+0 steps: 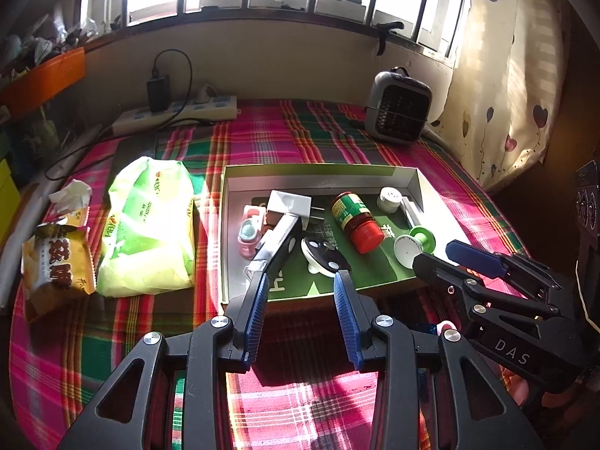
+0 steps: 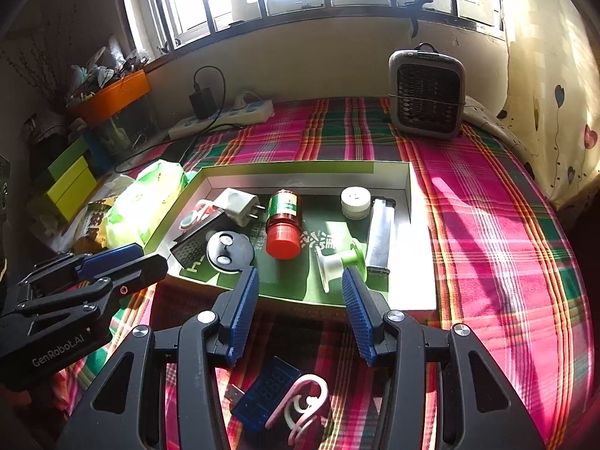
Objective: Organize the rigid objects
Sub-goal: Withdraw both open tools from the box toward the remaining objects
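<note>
Jaws of both the left gripper and right gripper stand spread, empty. Blue USB meter and pink clip lie outside the tray; stacked, they risk a double pickup.

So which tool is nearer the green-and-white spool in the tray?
Right. The right tool sits just before the spool; the left tool faces the panda-shaped piece, further left.

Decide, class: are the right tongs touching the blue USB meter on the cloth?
Apart. The right wrist view shows the right tongs open above the box edge, while the blue USB meter lies on the cloth nearer the camera, with bare cloth between.
</note>
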A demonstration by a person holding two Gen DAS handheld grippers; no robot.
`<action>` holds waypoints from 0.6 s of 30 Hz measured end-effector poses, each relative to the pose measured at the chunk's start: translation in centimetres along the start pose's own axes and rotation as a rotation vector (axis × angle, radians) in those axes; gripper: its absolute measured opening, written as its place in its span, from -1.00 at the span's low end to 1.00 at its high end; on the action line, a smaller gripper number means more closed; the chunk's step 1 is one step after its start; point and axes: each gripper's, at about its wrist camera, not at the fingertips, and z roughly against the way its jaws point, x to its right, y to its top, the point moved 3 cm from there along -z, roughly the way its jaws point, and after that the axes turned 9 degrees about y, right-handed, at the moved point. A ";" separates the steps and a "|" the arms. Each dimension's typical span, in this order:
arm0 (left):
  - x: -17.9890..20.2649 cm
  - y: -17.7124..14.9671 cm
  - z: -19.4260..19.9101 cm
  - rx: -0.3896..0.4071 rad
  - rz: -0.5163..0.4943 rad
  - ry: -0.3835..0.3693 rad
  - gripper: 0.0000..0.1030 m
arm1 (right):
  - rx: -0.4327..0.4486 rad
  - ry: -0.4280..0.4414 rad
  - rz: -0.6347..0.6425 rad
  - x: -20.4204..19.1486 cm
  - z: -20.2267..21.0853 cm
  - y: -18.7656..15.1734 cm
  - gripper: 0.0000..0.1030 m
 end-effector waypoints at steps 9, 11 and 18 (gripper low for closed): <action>0.6 -1.6 1.3 0.000 -0.004 -0.022 -0.31 | 0.008 -0.010 -0.011 0.7 2.0 -1.9 -0.08; 0.8 -1.9 1.5 -0.001 -0.005 -0.033 -0.31 | 0.008 -0.022 -0.021 1.2 2.5 -2.3 -0.08; 1.7 -2.7 1.6 -0.011 -0.007 -0.064 -0.31 | -0.004 -0.039 -0.040 2.0 3.3 -3.9 -0.08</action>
